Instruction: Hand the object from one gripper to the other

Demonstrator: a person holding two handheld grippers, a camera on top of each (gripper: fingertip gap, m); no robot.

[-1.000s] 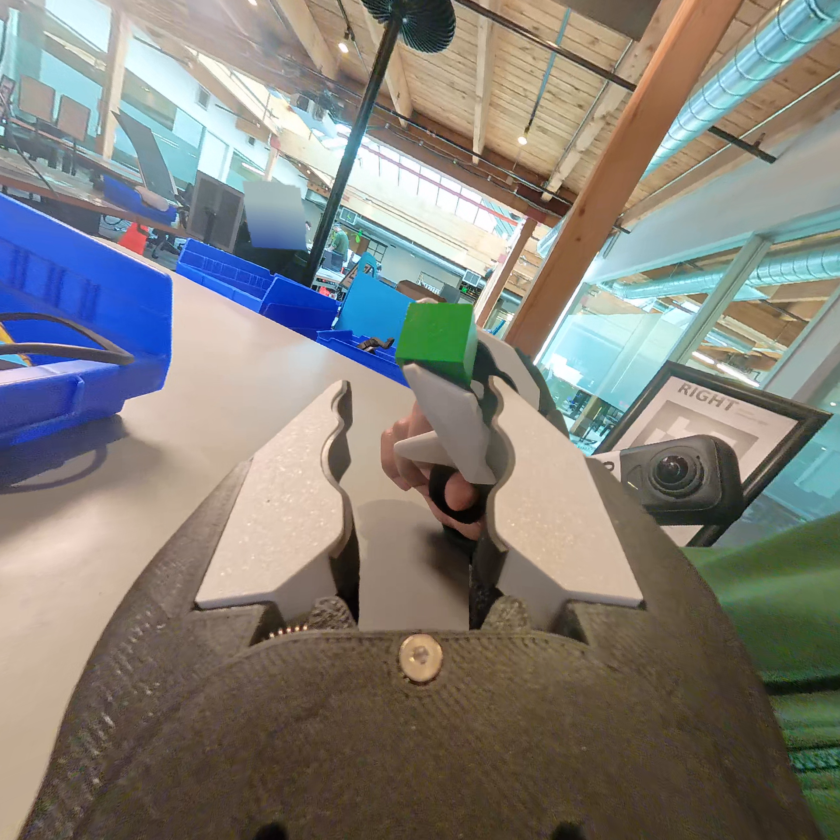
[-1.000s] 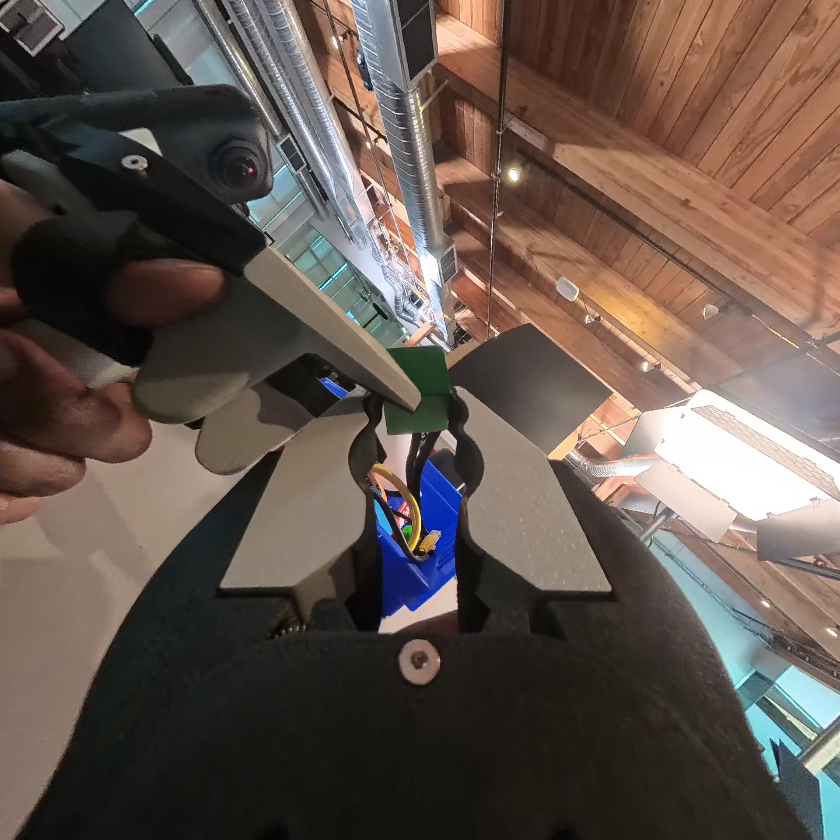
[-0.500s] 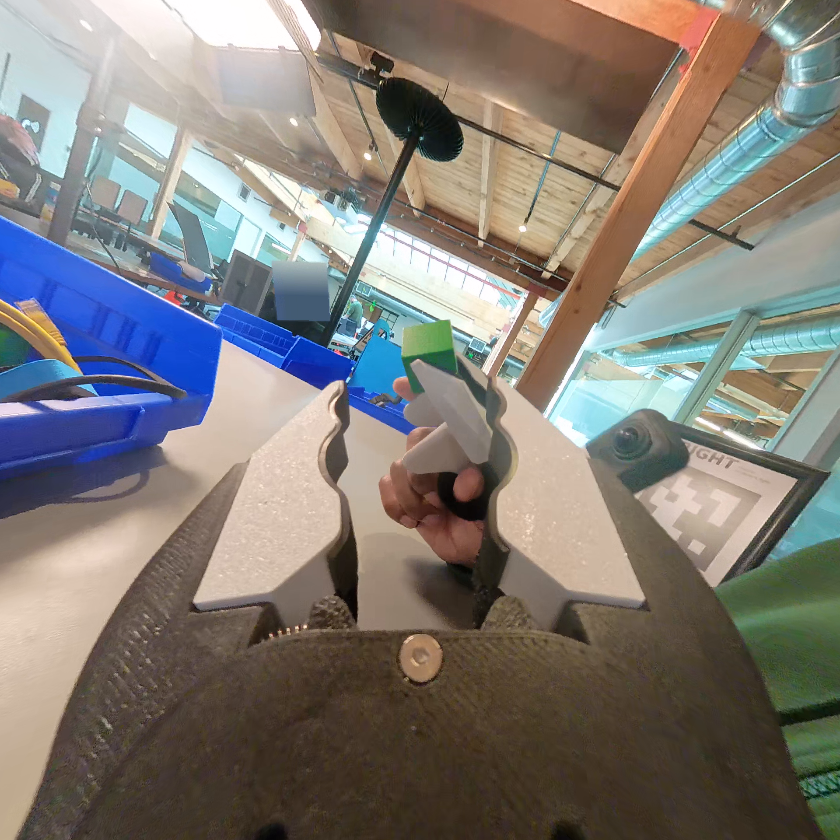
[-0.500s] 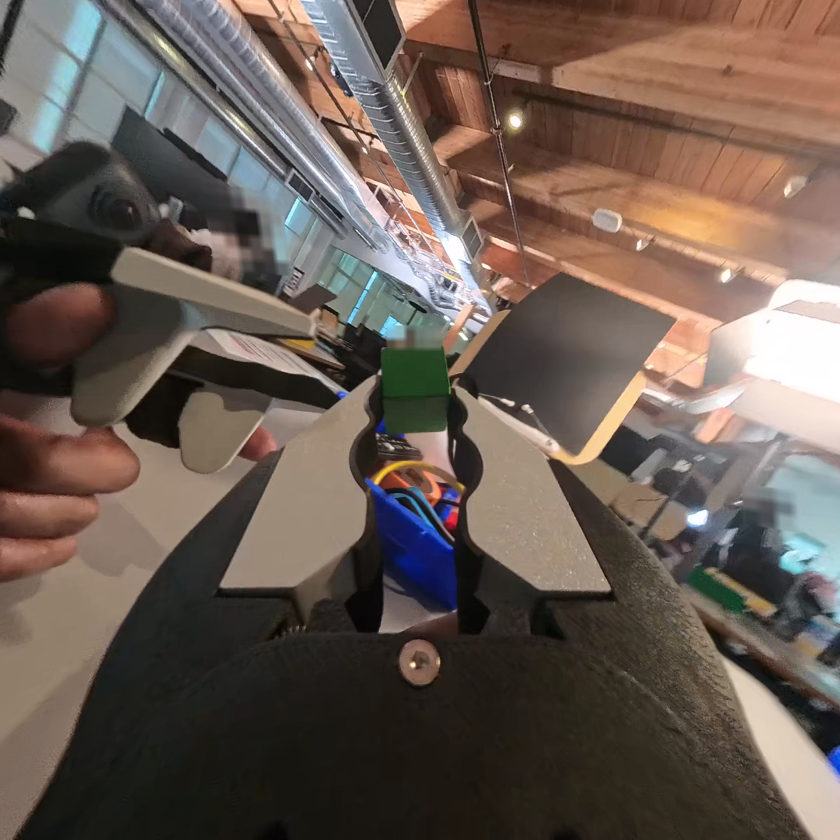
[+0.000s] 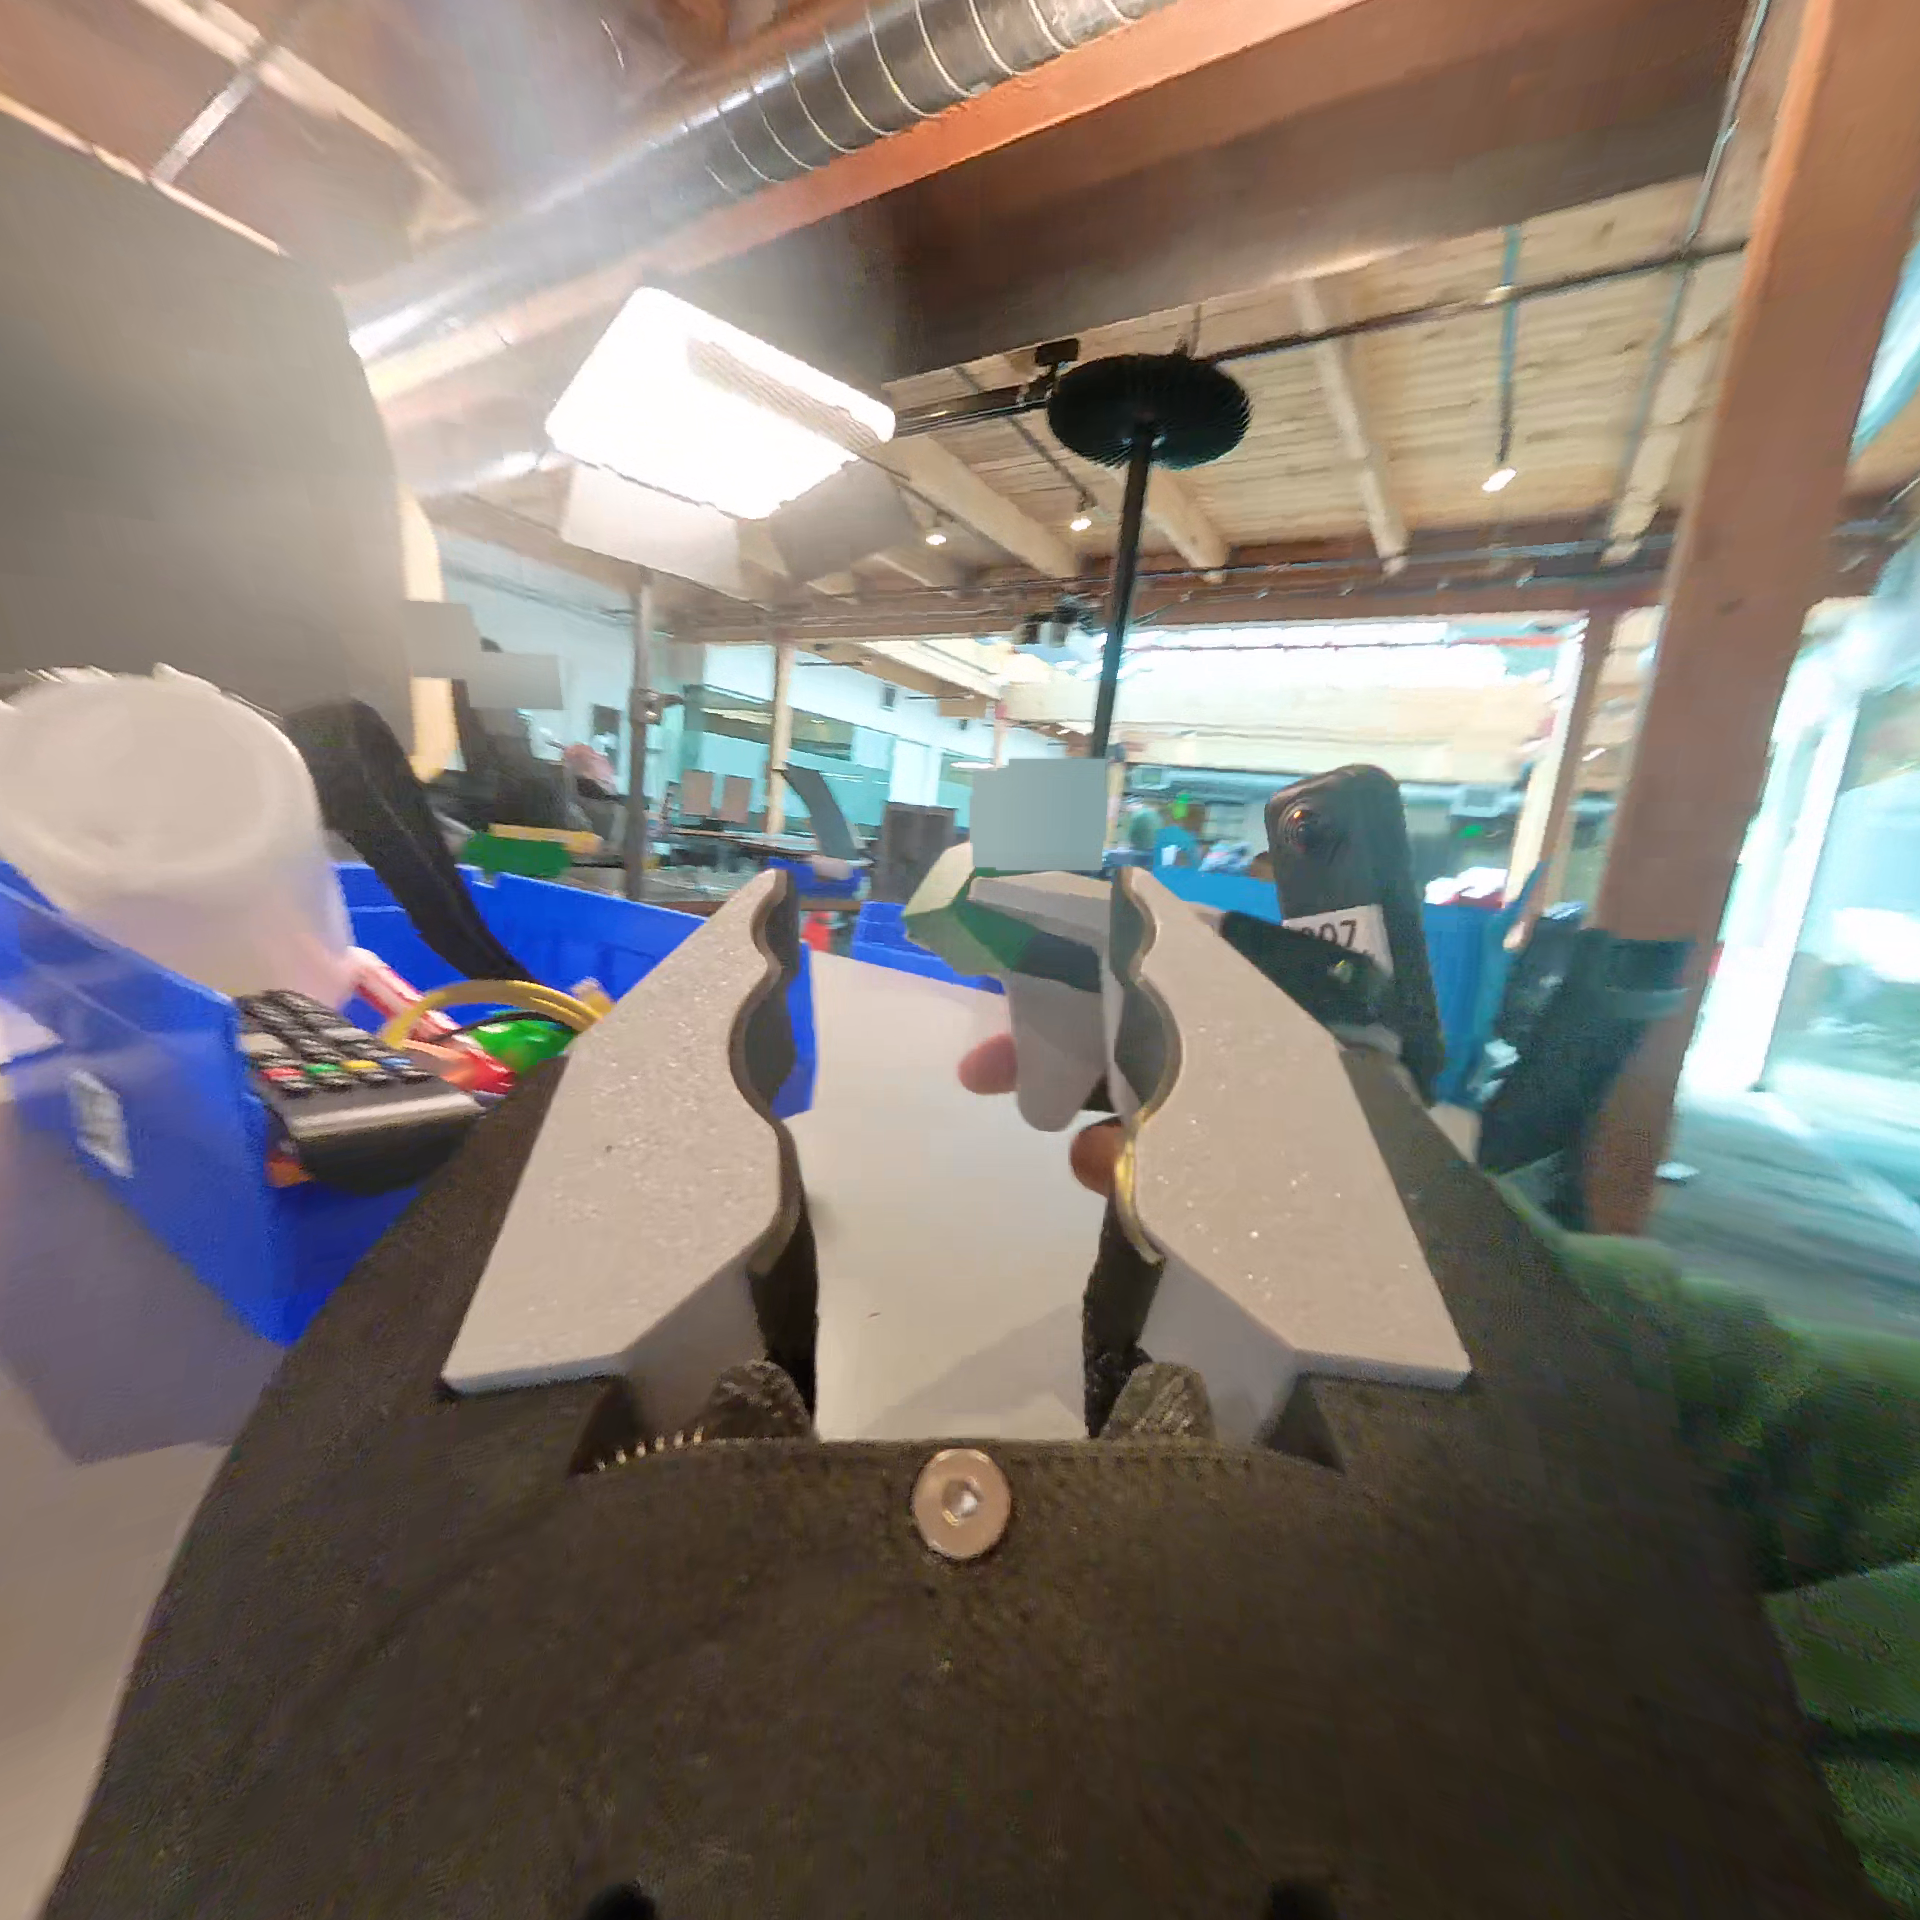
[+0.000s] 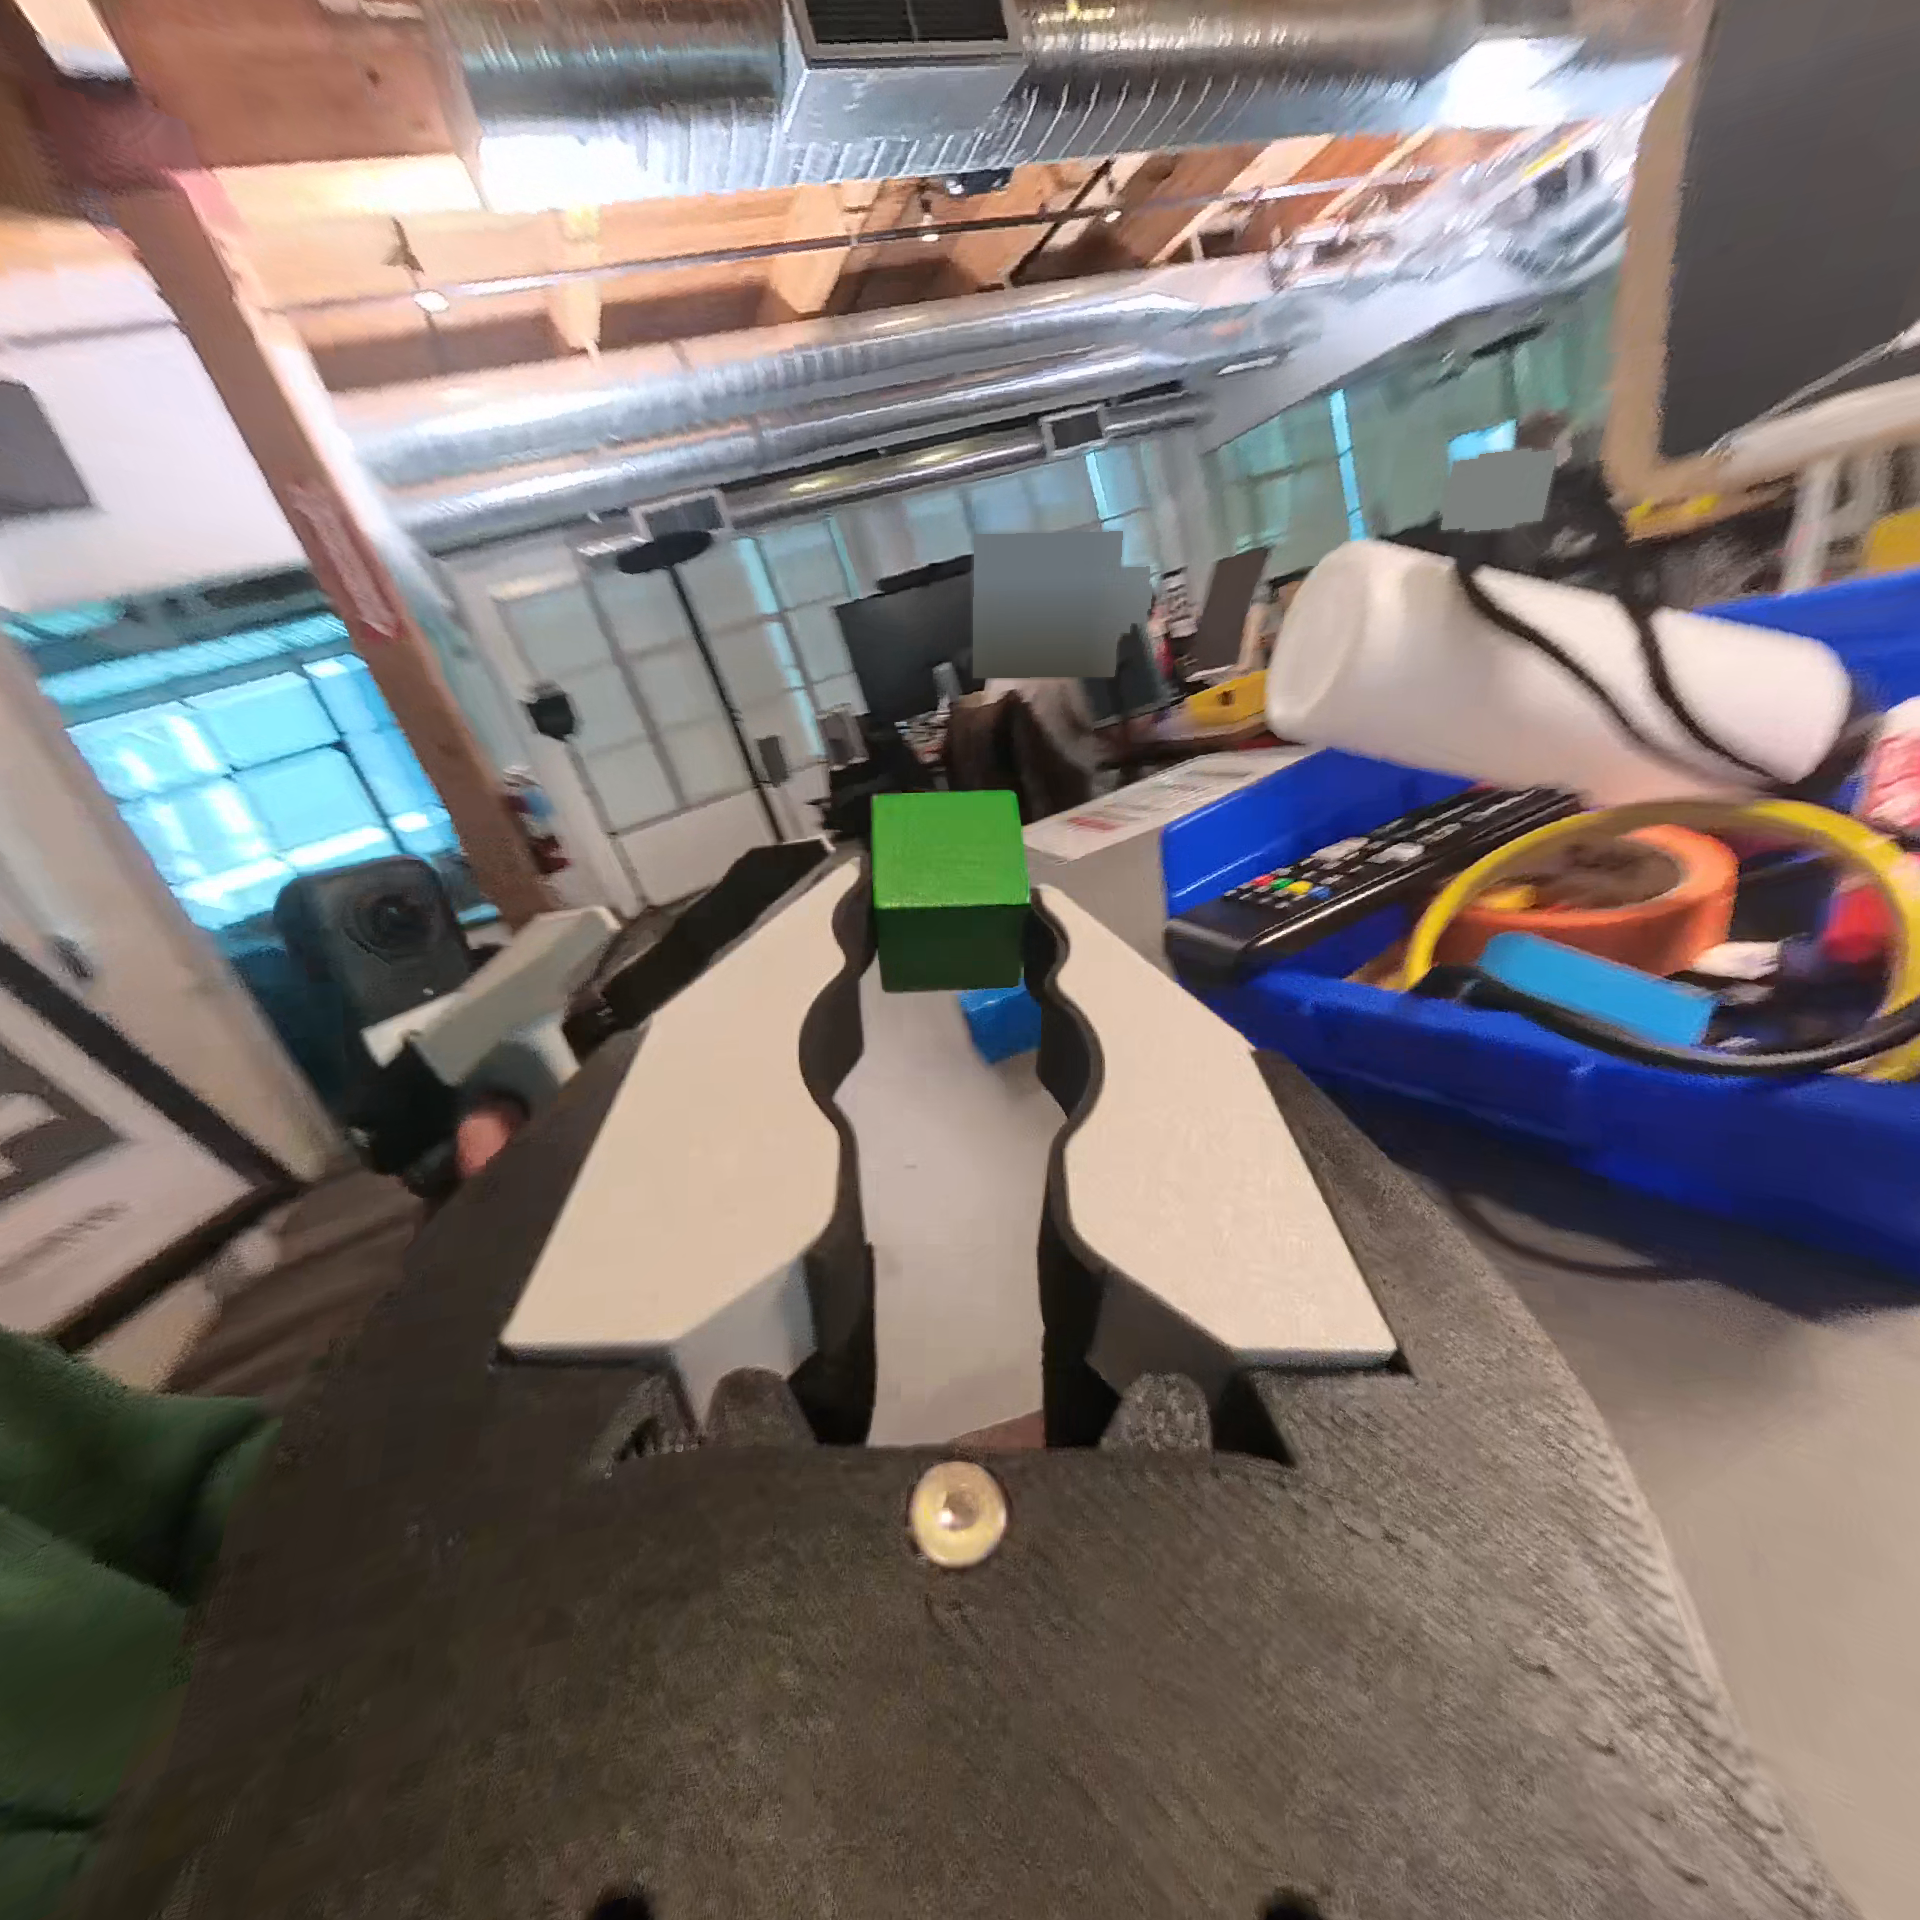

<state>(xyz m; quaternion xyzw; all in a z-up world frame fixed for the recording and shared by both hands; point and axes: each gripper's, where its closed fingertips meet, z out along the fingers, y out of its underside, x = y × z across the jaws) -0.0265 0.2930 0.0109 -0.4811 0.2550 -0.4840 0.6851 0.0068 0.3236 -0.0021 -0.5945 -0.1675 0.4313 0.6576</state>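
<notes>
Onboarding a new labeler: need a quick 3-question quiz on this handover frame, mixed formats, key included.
1. True or false: the left gripper is clamped on the green cube.
2. Multiple choice: what lies in the blue bin to the right of the right gripper? A) a remote control and a roll of orange tape B) a stack of plates C) a pair of scissors
3. Fill in: the cube sits between the tips of the ____ gripper's fingers.

Key:
1. False. The left gripper's fingers are spread with nothing between them.
2. A. The remote control and orange tape lie there.
3. right
</notes>
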